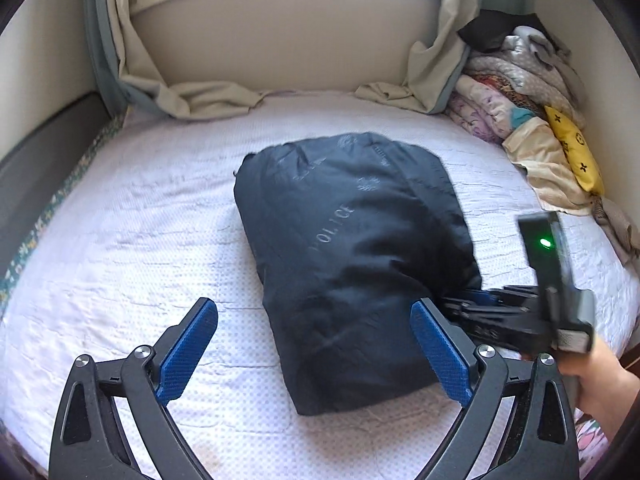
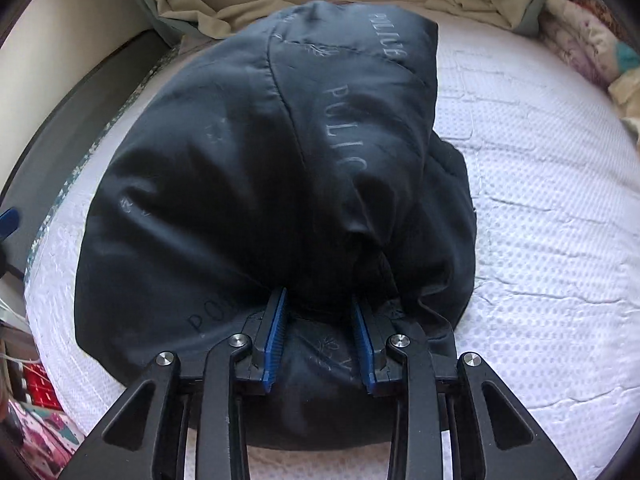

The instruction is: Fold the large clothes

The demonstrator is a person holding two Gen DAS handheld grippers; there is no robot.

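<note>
I have the folded dark jacket (image 1: 352,248) lying mid-mattress (image 1: 132,240), its long axis running away from me toward the window wall. My right gripper (image 2: 318,334) is clamped on a bunched fold at the jacket's near right corner. My left gripper (image 1: 316,344) hangs spread and empty just above the jacket's near edge, so the right hand leads.

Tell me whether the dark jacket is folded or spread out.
Folded: the dark jacket lies as a compact bundle on the bed, right gripper pinching its edge.
</note>
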